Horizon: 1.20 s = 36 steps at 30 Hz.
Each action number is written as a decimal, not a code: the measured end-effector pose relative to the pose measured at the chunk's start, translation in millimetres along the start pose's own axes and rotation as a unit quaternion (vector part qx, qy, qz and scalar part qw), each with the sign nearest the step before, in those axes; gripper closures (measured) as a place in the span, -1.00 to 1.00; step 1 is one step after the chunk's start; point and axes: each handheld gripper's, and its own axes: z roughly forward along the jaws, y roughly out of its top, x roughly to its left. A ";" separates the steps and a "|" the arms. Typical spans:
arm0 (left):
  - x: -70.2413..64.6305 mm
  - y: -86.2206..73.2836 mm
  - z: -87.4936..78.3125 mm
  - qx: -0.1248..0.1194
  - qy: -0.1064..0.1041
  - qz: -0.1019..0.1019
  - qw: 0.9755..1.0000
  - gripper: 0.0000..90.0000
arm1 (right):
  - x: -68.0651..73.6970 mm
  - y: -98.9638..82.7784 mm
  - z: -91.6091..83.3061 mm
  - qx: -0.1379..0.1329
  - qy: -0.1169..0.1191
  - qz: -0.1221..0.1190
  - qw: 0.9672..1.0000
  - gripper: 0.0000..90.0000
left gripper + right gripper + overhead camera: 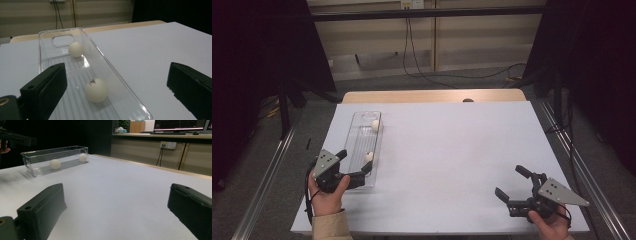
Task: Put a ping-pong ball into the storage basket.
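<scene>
A white table (pixel 452 165) takes up the middle of the high view. At its left side lies a long clear plastic tray (pixel 357 131) holding two white balls: the near ball (pixel 369 156) halfway along, the far ball (pixel 375 125) toward the top end. The left gripper (pixel 358 167), in a hand at the lower left, hovers at the tray's near end with its jaws spread wide and empty, apparently lined up to reach in for the near ball. In the left gripper view that ball (pixel 96 90) sits low in the centre between the two black jaws. The right gripper (pixel 515 184), at the lower right, waits well apart from the tray, jaws also parted and holding nothing, likely kept clear.
</scene>
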 end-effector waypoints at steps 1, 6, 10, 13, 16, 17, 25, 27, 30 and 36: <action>0.0 -0.5 -0.6 0.001 0.001 0.003 1.000 -0.93 | 0.0 0.0 0.0 0.000 0.000 0.000 1.000 -0.98; -0.9 -2.1 -3.0 -0.002 0.004 0.005 1.000 -0.93 | -0.1 0.1 -0.3 0.000 0.001 0.000 1.000 -0.98; -0.8 -3.7 -4.6 -0.003 0.003 0.008 1.000 -0.94 | 0.2 0.2 -0.2 0.000 0.001 0.001 1.000 -0.98; -1.4 -4.8 -5.9 -0.003 0.005 0.007 1.000 -0.94 | 0.2 0.2 -0.2 -0.001 0.001 0.000 1.000 -0.98; -1.4 -5.9 -7.0 -0.002 0.006 0.008 1.000 -0.94 | 0.1 0.1 -0.3 0.000 0.001 0.000 1.000 -0.98; -1.2 -6.3 -7.4 -0.003 0.004 0.008 1.000 -0.94 | 0.1 0.2 -0.4 0.000 0.001 0.000 1.000 -0.98; -1.9 -8.6 -9.9 -0.003 0.009 0.010 1.000 -0.94 | 0.6 0.1 -0.2 0.000 0.001 -0.001 1.000 -0.98; -2.0 -9.7 -10.1 -0.004 0.008 0.011 1.000 -0.94 | 0.5 0.0 -0.3 0.000 0.001 -0.001 1.000 -0.98; -2.3 -11.2 -10.8 -0.003 0.007 0.009 1.000 -0.94 | 0.3 -0.1 -0.1 0.000 0.001 -0.001 1.000 -0.98; -2.4 -12.8 -12.1 -0.003 0.007 0.011 1.000 -0.94 | 0.3 -0.2 -0.1 0.000 0.000 -0.001 1.000 -0.98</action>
